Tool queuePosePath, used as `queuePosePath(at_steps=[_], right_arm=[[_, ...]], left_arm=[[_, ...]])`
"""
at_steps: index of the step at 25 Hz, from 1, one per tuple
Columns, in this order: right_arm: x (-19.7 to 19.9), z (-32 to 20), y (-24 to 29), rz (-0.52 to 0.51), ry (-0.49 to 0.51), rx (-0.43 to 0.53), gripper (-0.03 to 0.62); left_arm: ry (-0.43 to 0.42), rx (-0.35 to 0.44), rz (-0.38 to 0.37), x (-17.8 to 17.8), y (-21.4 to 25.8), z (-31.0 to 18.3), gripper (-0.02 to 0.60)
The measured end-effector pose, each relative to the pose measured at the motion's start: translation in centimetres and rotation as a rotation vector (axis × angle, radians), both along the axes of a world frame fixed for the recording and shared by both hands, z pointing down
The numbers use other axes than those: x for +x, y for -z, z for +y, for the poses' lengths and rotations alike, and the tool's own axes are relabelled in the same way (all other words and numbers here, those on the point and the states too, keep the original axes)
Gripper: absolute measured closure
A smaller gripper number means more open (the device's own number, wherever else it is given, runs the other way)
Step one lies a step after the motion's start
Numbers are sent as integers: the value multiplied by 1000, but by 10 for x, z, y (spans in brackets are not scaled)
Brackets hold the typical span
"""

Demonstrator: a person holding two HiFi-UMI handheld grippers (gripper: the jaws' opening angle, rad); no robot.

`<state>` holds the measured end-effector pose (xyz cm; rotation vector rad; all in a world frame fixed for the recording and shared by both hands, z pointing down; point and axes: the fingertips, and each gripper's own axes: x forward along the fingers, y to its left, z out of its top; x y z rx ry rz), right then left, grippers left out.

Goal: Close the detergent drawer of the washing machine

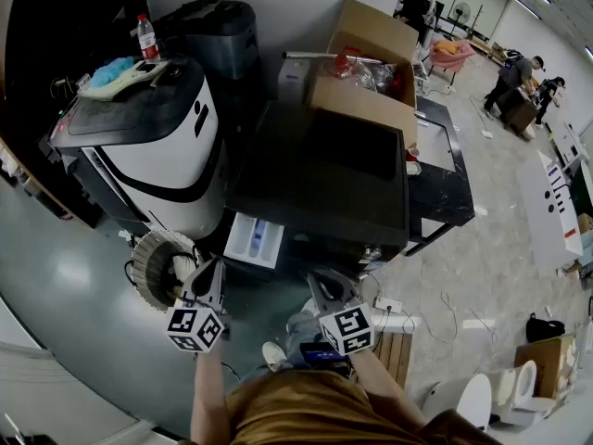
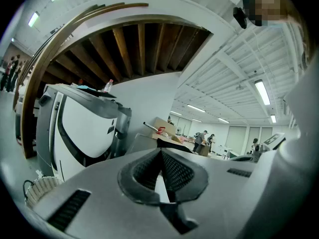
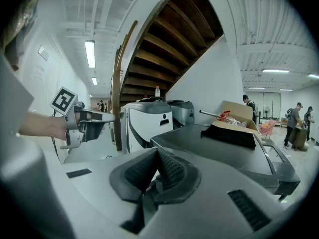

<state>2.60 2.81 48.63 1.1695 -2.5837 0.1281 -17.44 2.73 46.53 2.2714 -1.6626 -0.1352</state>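
Head view: high above, facing steeply down — washing machine (image 1: 315, 184) at centre, white machine (image 1: 157, 156) at 10 o'clock. Left gripper view: low, tilted upward, near the white machine (image 2: 79, 128) at 9 o'clock. Right gripper view: low, level, close over the top of the washing machine (image 3: 219, 143). Shared by all three — white machine and cardboard box (image 1: 371, 72).
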Motion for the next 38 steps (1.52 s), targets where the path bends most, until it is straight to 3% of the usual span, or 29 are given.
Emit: queuePosePath(at_steps=[20,38], right_arm=[[5,-19,-9,-19,-14,-31,582],[13,-47,-38,-12,-3,-115,582]], left_arm=[[15,-70,-28,-8,-28,-15,557],[9,-204,-70,0,-86,-36,557]])
